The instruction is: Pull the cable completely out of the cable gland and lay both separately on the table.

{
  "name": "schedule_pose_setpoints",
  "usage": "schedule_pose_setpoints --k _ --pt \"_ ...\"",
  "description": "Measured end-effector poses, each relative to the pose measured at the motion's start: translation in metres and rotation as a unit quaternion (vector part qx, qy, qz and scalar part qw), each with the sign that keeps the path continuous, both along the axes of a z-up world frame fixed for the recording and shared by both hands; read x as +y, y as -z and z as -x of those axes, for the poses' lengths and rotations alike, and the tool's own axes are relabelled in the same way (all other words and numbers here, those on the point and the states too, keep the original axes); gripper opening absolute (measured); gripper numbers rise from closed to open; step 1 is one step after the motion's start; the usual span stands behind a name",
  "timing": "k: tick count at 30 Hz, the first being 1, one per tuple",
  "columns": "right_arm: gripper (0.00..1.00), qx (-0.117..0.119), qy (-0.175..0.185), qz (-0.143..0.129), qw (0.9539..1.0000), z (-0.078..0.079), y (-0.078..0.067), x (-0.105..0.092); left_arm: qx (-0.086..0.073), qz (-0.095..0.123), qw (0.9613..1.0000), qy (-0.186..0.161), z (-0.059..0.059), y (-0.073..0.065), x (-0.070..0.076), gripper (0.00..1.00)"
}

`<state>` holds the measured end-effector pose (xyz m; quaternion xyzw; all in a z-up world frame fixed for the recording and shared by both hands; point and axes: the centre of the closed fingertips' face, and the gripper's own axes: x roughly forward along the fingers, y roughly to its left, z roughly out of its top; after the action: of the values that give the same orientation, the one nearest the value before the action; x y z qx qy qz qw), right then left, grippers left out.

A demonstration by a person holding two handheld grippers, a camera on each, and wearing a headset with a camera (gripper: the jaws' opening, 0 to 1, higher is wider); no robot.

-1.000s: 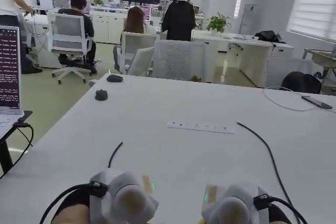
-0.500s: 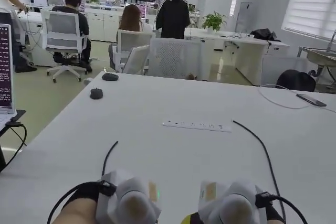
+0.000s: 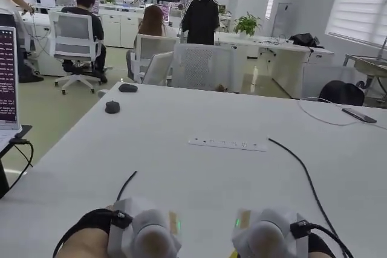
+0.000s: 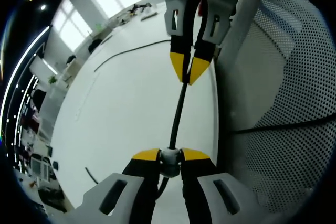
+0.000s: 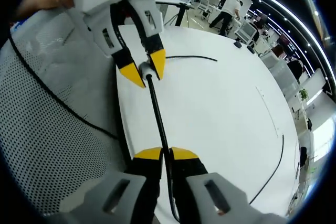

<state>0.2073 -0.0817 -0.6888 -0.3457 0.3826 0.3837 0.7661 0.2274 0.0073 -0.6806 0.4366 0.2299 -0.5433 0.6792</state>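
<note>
1. Gripping the grey cable gland [image 4: 169, 162] between its yellow tips, the left gripper [image 4: 170, 155] is clenched on it.
2. The right gripper [image 5: 166, 153] is clenched on the cable [image 5: 156, 111], which is black, at a place some way along from the gland.
3. The cable runs straight from one gripper to the other, and its end sits inside the gland, so the two parts are not yet separated.
4. Both parts are held in the air at the near edge of the white table [image 3: 199, 179], close in front of the person.
5. Farther away on the table lies a white power strip [image 3: 228, 144]. A thin black wire [image 3: 302, 173] begins just beside its right end and runs toward the near right side.
6. Two dark computer mice [image 3: 112, 107] lie near the far left corner.
</note>
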Motion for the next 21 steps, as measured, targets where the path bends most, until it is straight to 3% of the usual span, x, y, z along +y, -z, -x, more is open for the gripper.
schedule_pose_setpoints --k 3,7,10,12,15,18,21 --pt "0.04 0.003 0.015 0.032 0.9994 -0.002 0.005 -0.014 0.0 -0.002 1.0 0.001 0.0 0.0 -0.001 0.15" --pt "0.04 0.005 0.03 0.041 0.9987 -0.003 0.006 -0.02 0.002 0.002 1.0 -0.001 0.001 0.0 -0.001 0.15" --pt "0.14 -0.002 0.03 0.018 0.9994 -0.006 0.001 -0.012 -0.004 -0.002 1.0 -0.002 -0.001 -0.001 0.0 0.15" --pt "0.25 0.005 0.019 -0.033 0.9993 -0.004 -0.003 0.007 -0.004 0.001 1.0 -0.002 -0.001 -0.002 -0.001 0.15" --pt "0.23 -0.009 -0.018 -0.055 0.9983 -0.002 -0.012 0.024 -0.007 -0.003 1.0 0.002 0.0 -0.001 -0.002 0.15" --pt "0.22 -0.015 -0.051 -0.094 0.9941 0.002 -0.021 0.046 -0.01 0.004 0.9999 0.008 0.0 -0.004 -0.005 0.16" --pt "0.17 -0.018 -0.075 -0.105 0.9915 0.008 -0.025 0.057 -0.018 0.013 0.9996 0.017 0.002 -0.008 -0.01 0.16"
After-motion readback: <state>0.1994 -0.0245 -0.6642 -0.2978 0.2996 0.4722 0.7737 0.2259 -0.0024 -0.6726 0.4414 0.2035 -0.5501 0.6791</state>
